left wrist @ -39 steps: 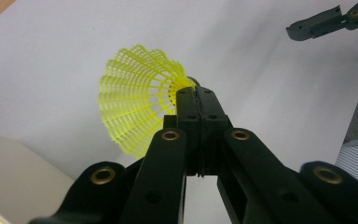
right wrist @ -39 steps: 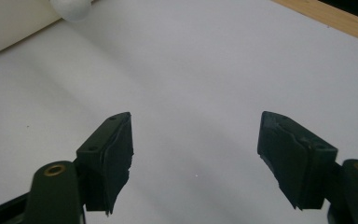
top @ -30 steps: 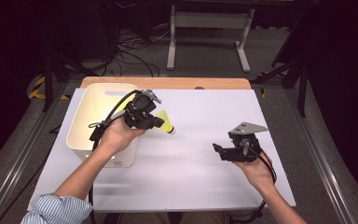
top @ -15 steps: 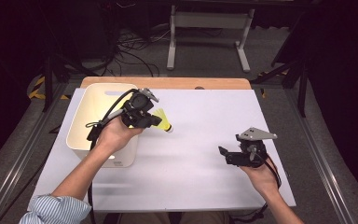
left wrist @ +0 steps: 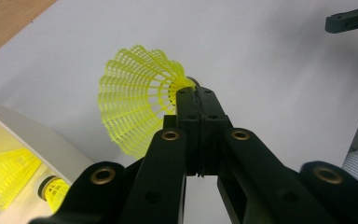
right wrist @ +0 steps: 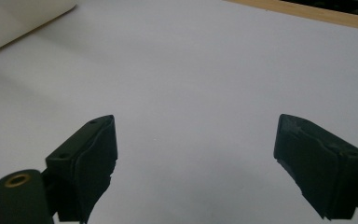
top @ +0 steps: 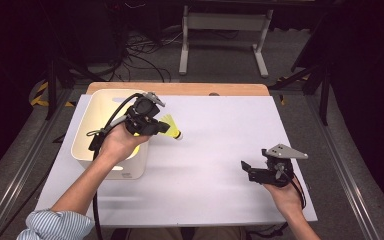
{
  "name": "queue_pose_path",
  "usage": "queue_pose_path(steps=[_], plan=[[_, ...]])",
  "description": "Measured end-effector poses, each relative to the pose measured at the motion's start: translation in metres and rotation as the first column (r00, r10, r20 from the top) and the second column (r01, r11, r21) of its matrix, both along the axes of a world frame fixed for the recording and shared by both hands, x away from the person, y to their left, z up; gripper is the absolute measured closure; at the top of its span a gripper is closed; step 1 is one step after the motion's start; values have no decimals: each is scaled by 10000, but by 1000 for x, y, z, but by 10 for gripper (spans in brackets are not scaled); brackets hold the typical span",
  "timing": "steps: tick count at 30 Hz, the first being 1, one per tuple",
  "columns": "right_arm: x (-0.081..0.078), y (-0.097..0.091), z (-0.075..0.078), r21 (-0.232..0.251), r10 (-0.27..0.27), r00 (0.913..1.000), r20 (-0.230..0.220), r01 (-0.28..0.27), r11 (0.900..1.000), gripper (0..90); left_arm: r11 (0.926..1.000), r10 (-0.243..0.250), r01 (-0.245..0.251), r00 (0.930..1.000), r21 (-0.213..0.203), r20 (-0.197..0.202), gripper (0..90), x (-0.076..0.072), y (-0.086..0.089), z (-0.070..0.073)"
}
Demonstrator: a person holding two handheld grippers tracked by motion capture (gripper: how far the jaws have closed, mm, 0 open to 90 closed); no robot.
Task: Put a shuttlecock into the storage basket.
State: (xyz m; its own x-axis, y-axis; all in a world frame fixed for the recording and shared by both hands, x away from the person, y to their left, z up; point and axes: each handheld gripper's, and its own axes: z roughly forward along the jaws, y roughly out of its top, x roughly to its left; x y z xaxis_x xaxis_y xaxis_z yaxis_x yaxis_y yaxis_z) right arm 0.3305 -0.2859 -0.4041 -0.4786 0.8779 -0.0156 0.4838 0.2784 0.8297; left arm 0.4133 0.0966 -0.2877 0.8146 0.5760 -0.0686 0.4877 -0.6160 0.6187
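Left tongs (top: 162, 129), as we see them from the high view, are pressed together on the netted skirt of a yellow shuttlecock (top: 170, 127) and hold it in the air just past the right rim of the tub. Along the left gripper view we find the two black pads meeting on the skirt (left wrist: 140, 105) close to where it joins the cork. Right tongs (top: 245, 167) sit low over the bare right part of the table; their jaws have just been opening, and in the right gripper view we see them spread wide with nothing between them (right wrist: 193, 158).

Largest to smallest:

1. Table (top: 220, 125): a white sheet covers it, and we see a strip of bare wood along the far edge.
2. Tub (top: 132, 167): a white, rounded-corner container at the table's left side, open at the top. Inside it we make out more yellow shuttlecocks (left wrist: 16, 175) in the left gripper view, one of them showing a dark band round its cork.
3. Label (top: 128, 174): a small mark low on the tub's near wall; we cannot read it.
4. Held shuttlecock: tilted, its cork end pointing right across the table, clear of the tub and of the sheet.
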Motion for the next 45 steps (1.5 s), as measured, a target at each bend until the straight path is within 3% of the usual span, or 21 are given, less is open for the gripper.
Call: queue_pose_path(steps=[14, 45], plan=[[-10, -21, -14, 589, -632, 9976, 276, 615, 9964, 108, 9997, 190, -190, 9998, -142, 15, 900, -1, 10, 5], [-19, -34, -37, 662, -1197, 9923, 319, 1174, 9909, 103, 9951, 836, -826, 9964, -549, 164, 900, -4, 37, 17]])
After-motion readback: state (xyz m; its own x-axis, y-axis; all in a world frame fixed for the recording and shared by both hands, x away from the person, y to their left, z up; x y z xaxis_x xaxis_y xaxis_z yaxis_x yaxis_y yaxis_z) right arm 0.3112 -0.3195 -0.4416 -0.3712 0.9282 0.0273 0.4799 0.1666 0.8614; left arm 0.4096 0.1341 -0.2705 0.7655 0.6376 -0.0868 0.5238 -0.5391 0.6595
